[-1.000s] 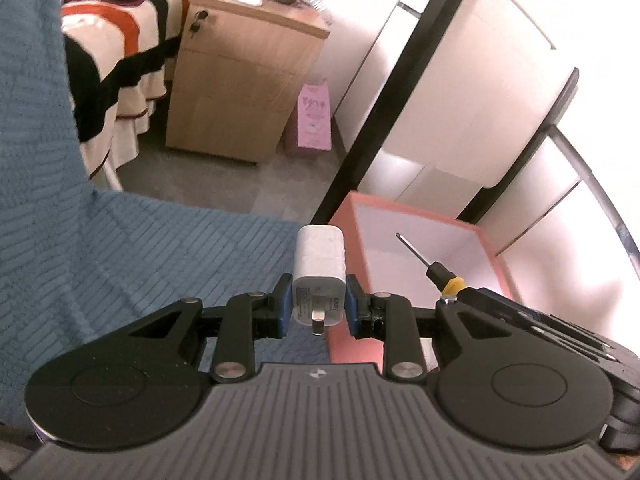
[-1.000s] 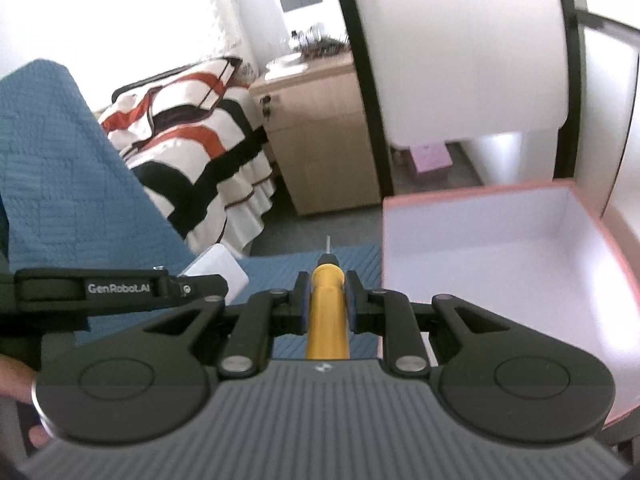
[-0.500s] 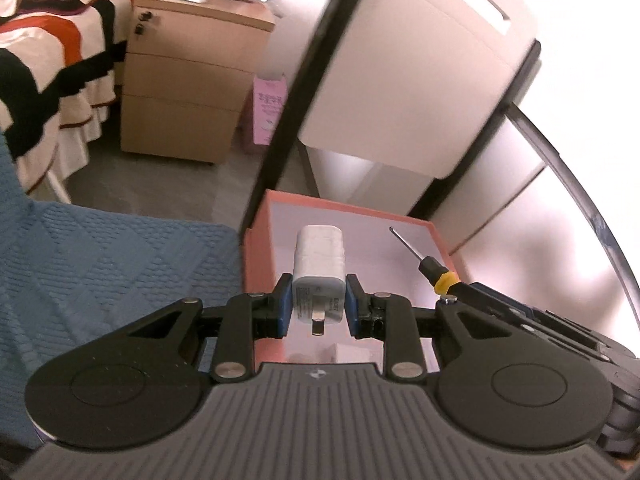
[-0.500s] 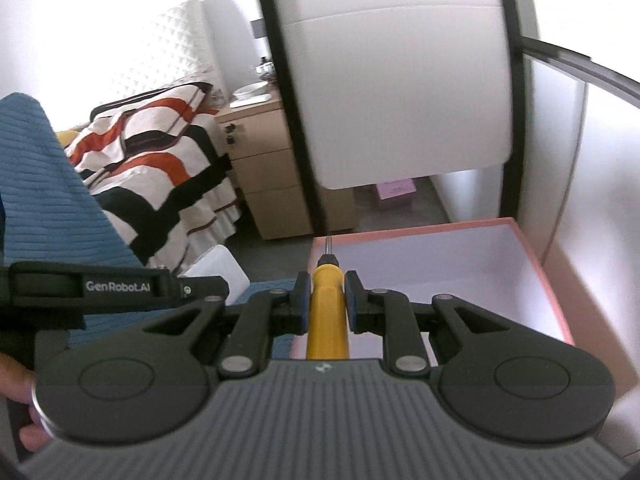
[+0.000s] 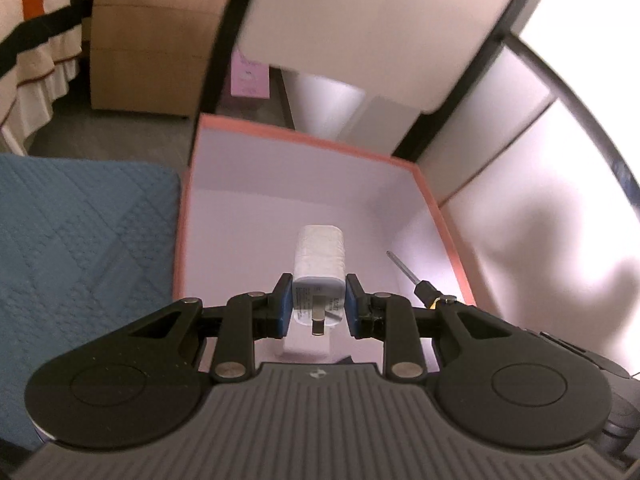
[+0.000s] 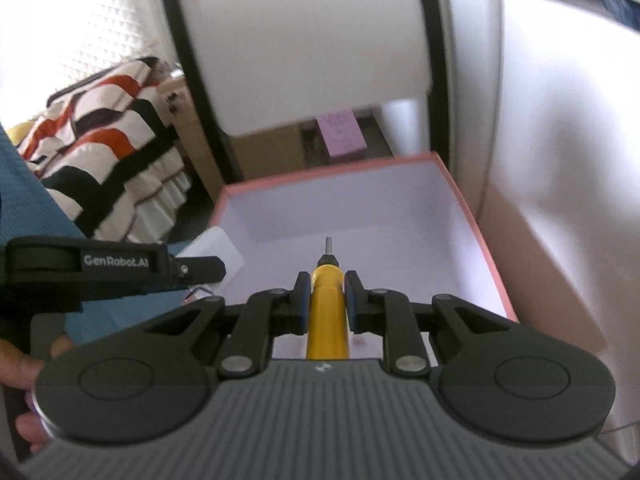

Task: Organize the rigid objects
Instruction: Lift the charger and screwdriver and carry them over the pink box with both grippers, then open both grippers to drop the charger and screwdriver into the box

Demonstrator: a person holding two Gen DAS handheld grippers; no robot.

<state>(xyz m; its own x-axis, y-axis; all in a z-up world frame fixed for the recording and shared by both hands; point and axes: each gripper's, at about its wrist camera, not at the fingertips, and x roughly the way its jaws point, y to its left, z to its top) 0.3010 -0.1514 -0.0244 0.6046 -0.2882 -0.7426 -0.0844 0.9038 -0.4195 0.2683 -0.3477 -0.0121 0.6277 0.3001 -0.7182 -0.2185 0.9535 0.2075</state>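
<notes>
My left gripper (image 5: pixel 318 302) is shut on a white plug adapter (image 5: pixel 319 258), prongs facing the camera, held over the inside of a pink-rimmed box (image 5: pixel 304 142) with a pale floor. My right gripper (image 6: pixel 325 294) is shut on a yellow-handled screwdriver (image 6: pixel 326 312), whose tip points into the same box (image 6: pixel 472 220). In the left wrist view the screwdriver's tip (image 5: pixel 404 268) sticks out at the right. In the right wrist view the adapter (image 6: pixel 216 246) and the left gripper's body show at the left.
A blue quilted cover (image 5: pixel 80 248) lies left of the box. Beyond it stand a wooden bedside cabinet (image 5: pixel 152 40), a striped bedspread (image 6: pixel 100 128) and a white, black-framed cupboard (image 5: pixel 380 32). A white wall (image 6: pixel 560 160) runs along the box's right side. A hand (image 6: pixel 24 364) holds the left gripper.
Both grippers have moved right and down, from over the blue cover to over the pink box, which now fills the middle of both views. Both grips are unchanged.
</notes>
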